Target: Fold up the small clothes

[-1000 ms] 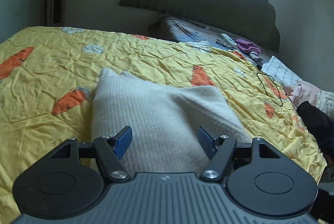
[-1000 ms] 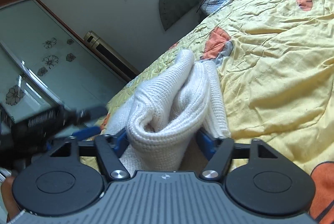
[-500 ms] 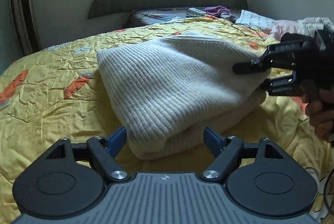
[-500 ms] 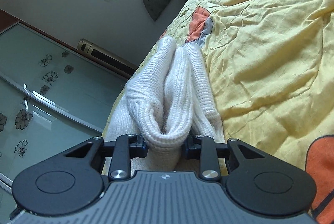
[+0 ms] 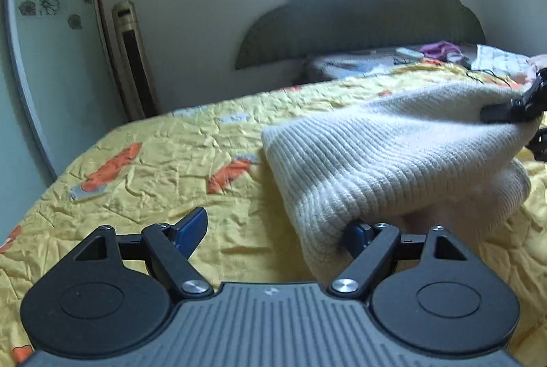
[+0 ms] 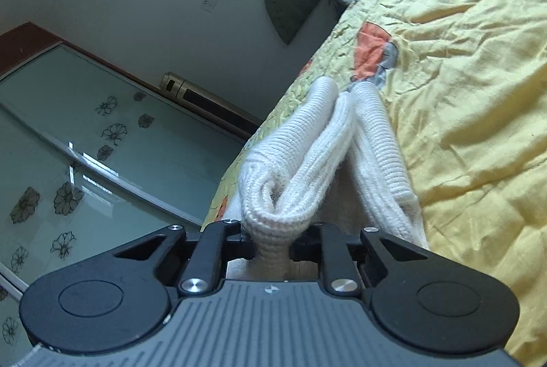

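Observation:
A folded cream ribbed knit garment [image 5: 386,155] lies on the yellow carrot-print bedspread [image 5: 164,162], its right end lifted. My left gripper [image 5: 277,227] is open at its near left corner; the knit's edge drapes over the right finger [image 5: 355,233], and the left finger [image 5: 191,225] is bare over the bedspread. My right gripper [image 6: 273,242] is shut on a bunched fold of the same garment [image 6: 301,168] and holds it off the bed. Its dark fingers also show at the right edge of the left wrist view [image 5: 512,109].
A dark padded headboard [image 5: 369,11] stands at the far end, with pillows, a purple cloth [image 5: 439,47] and small items in front of it. A tall floor air conditioner [image 5: 131,59] and a glass door with flower decals [image 6: 68,168] stand to the left.
My left gripper has swung left, so the garment now sits to its right over the right finger. My right gripper has gone from open to shut on the fold and raised it.

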A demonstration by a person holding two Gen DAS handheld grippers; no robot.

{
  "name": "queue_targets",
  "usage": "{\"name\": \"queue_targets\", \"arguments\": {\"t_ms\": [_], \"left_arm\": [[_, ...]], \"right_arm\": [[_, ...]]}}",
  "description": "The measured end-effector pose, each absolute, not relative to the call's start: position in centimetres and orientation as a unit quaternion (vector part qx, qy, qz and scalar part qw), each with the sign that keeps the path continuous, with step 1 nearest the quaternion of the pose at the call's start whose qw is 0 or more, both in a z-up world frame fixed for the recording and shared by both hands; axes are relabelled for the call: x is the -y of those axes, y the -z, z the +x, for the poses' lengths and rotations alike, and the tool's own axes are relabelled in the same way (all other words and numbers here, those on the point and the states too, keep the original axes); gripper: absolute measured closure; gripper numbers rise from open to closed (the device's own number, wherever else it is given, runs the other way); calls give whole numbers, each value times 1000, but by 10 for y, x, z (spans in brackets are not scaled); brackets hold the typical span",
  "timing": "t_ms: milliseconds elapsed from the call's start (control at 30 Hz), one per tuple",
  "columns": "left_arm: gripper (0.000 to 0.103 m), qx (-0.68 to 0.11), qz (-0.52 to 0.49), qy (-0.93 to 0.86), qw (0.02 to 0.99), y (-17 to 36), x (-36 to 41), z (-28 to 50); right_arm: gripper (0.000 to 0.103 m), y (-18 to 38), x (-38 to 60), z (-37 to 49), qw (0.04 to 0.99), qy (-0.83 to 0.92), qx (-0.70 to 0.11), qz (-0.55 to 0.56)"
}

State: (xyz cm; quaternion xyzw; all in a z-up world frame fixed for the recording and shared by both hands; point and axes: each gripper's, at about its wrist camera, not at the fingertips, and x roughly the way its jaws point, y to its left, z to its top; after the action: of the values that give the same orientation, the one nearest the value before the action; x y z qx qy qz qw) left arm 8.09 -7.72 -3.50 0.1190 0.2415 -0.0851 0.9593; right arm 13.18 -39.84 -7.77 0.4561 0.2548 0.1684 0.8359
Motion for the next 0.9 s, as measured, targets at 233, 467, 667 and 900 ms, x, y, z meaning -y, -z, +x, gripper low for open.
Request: {"name": "queue_targets", "arguments": {"t_ms": [233, 467, 667, 900], "left_arm": [[22, -286, 103, 133, 943, 40, 70, 78], [19, -279, 66, 185, 940, 6, 53, 64], [19, -291, 16, 224, 930, -12, 85, 87], [18, -344, 5, 175, 923, 13, 127, 116]], "right_arm": [[74, 107, 400, 129, 835, -138, -321, 426], [58, 74, 422, 101, 871, -130, -294, 371], [34, 39, 434, 127, 888, -140, -243, 365], [29, 63, 408, 205, 852, -169, -339, 361]]}}
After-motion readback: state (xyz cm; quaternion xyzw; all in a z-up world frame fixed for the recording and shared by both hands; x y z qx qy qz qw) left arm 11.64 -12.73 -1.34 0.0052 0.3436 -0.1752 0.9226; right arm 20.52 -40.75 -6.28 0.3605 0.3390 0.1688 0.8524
